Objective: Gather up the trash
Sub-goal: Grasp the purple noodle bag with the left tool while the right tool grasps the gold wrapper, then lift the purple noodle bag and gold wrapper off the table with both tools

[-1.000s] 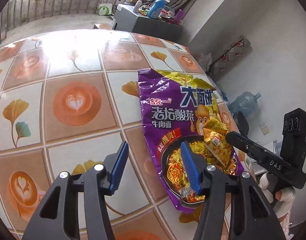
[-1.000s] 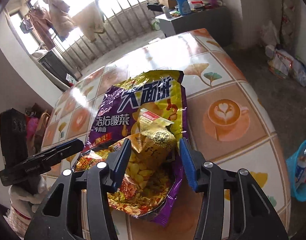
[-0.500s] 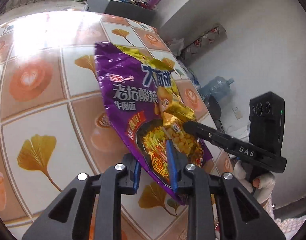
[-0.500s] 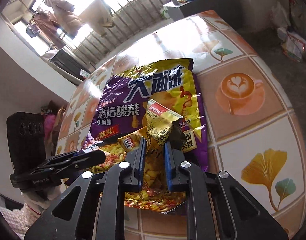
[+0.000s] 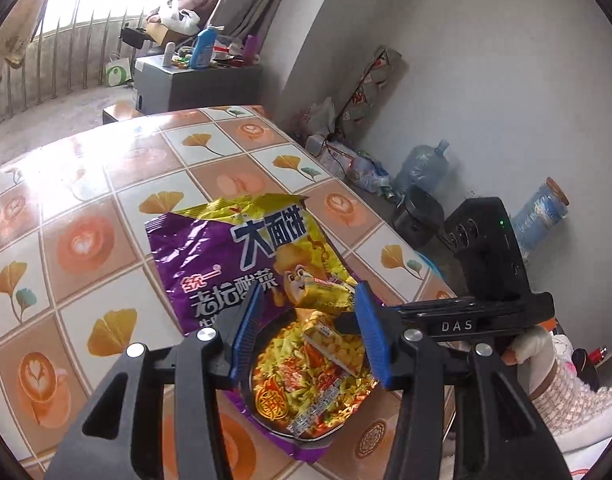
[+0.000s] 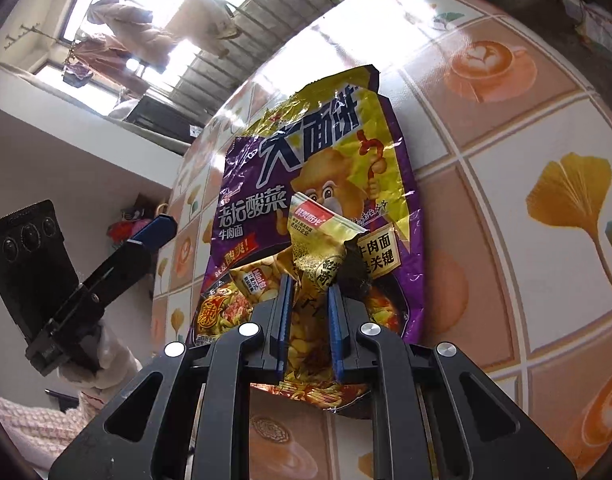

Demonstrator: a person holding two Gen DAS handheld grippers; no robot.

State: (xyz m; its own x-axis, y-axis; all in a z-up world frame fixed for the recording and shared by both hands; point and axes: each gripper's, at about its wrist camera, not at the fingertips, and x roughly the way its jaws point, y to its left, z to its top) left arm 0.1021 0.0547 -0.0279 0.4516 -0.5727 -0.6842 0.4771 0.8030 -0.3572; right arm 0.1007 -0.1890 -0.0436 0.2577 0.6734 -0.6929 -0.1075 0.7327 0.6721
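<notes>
Purple noodle wrapper: flat on tiled table, near its right edge, torn end toward far side.
Small gold sachets: crumpled, atop wrapper's near half.
Right gripper: blue pads narrowly apart, clamped on gold sachets; possibly pinching wrapper edge too, hard to tell.
Left gripper: above wrapper's near end, jaws just been opening, about half spread, nothing pinched; wrapper visible between, pads clear of it.
Gloved hand behind right gripper.
</notes>
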